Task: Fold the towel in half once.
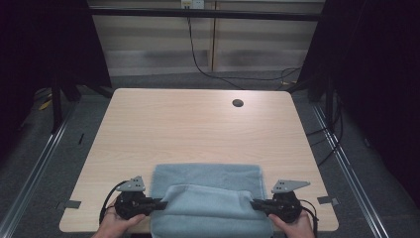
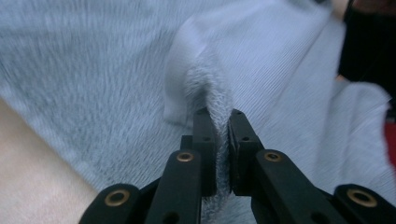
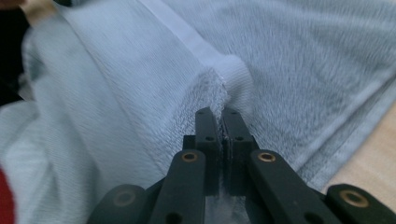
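At the near edge of the pale wooden table [image 1: 198,124], one light blue terry towel [image 1: 208,181] lies with its long axis left to right, its near part cut off by the frame. Two grippers pinch its raised fold: left gripper [image 1: 161,204] and right gripper [image 1: 253,204], each clamped tight on towel.

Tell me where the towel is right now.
In the high view, the light blue towel lies at the table's near edge, centred, pinched at its corners by the left tool and right tool.
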### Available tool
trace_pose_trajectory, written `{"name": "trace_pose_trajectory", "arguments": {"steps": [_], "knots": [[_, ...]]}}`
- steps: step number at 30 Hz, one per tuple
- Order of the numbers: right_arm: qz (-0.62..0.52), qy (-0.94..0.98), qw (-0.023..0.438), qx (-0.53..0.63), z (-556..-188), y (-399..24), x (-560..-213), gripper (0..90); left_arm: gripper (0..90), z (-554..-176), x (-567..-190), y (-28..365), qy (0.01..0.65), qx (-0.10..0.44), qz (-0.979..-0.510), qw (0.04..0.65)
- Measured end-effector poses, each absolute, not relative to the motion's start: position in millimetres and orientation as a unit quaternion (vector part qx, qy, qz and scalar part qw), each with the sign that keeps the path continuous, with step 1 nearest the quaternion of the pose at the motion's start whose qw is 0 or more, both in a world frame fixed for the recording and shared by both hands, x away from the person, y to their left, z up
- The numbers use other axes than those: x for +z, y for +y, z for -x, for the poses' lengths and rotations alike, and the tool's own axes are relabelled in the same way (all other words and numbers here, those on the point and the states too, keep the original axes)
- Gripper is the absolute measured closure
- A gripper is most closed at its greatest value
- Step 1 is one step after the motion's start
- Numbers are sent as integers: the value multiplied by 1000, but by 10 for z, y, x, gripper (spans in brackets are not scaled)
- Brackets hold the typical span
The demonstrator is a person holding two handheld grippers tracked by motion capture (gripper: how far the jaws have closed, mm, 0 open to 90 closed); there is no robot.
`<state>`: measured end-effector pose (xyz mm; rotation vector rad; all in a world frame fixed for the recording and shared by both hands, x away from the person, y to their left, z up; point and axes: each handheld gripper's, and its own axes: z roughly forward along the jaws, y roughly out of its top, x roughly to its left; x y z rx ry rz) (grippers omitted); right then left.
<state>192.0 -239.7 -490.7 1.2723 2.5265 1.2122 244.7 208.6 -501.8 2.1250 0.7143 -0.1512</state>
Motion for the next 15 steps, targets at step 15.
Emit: {"name": "trace_pose_trajectory", "arguments": {"steps": [15], "knots": [[-444, 815, 58, 366, -2972, -2198, -4944, 871, 850, -3633, -5035, 2081, 335, 35, -846, 414]]}}
